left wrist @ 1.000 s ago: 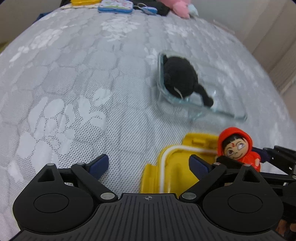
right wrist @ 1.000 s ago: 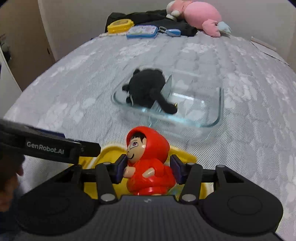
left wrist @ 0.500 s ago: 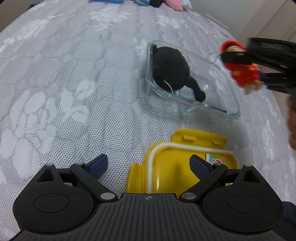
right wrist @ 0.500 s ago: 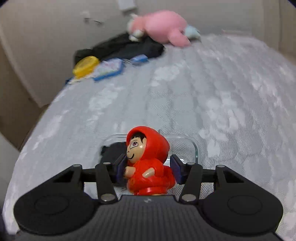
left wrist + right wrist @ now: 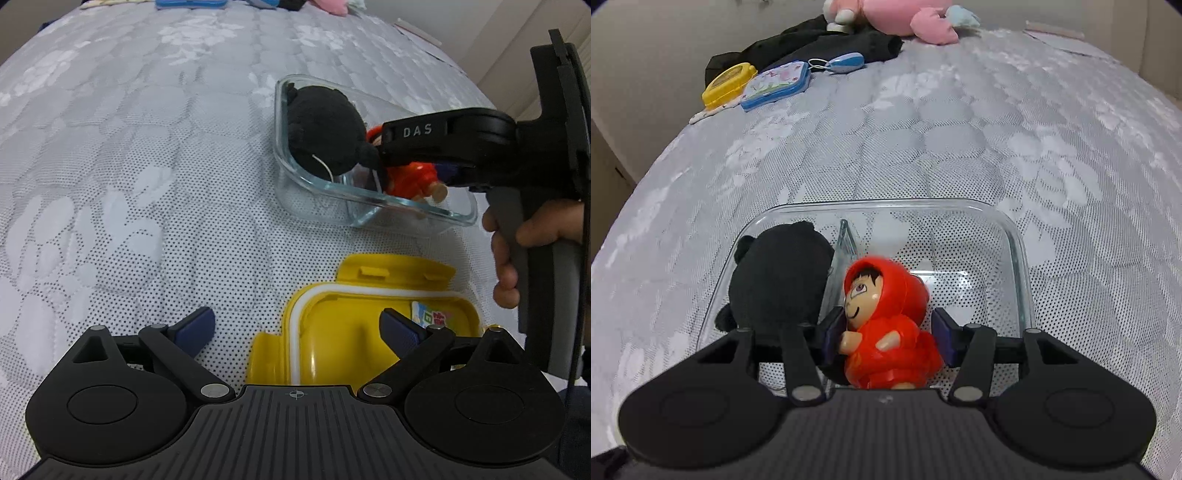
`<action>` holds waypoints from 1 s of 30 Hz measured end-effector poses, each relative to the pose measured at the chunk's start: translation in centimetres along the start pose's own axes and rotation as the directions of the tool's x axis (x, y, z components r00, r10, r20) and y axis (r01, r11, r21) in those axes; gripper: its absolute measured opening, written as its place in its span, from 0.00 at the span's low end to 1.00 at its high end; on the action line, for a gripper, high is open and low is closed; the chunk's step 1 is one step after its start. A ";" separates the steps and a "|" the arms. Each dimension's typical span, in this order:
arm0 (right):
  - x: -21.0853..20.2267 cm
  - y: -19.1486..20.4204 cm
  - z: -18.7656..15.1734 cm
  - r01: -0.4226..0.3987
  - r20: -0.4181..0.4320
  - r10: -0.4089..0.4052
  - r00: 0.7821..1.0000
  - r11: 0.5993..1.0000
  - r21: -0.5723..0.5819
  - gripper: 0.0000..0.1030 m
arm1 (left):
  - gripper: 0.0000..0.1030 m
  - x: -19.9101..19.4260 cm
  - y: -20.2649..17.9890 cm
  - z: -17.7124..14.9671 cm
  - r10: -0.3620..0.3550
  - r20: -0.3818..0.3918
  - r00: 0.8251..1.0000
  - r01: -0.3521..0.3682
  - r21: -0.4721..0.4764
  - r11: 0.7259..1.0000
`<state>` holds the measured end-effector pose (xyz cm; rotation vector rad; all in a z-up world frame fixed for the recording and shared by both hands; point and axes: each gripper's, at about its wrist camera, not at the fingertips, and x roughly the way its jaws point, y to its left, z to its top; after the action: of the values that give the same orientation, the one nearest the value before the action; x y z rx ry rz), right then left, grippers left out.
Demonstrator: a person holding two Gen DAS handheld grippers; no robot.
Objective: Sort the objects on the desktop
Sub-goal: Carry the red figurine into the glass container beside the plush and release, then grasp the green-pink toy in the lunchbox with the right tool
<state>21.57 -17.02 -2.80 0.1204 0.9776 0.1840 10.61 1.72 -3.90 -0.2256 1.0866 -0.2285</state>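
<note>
In the left wrist view the right gripper (image 5: 439, 155) covers most of the red-hooded figure (image 5: 410, 177); only part of the hood, the body and one foot show, and its face is hidden. The same gripper hides the far right corner of the glass container (image 5: 314, 184). The near part of the yellow box (image 5: 332, 332) is hidden behind the left gripper (image 5: 297, 328), and the sticker inside it is too small to read. In the right wrist view the figure's head is slightly blurred, and the pink plush (image 5: 905, 14) is cut off by the top edge.
</note>
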 end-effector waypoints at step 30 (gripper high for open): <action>-15.1 -2.6 -13.3 -0.062 0.079 0.064 0.995 0.998 -0.032 0.66 | 0.97 -1.3 -1.2 -1.0 -0.033 0.045 0.998 0.031 0.041 0.999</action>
<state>2.52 -22.50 1.62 0.1305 0.8915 0.2496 9.09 0.87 -2.93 -0.2114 1.0331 -0.2726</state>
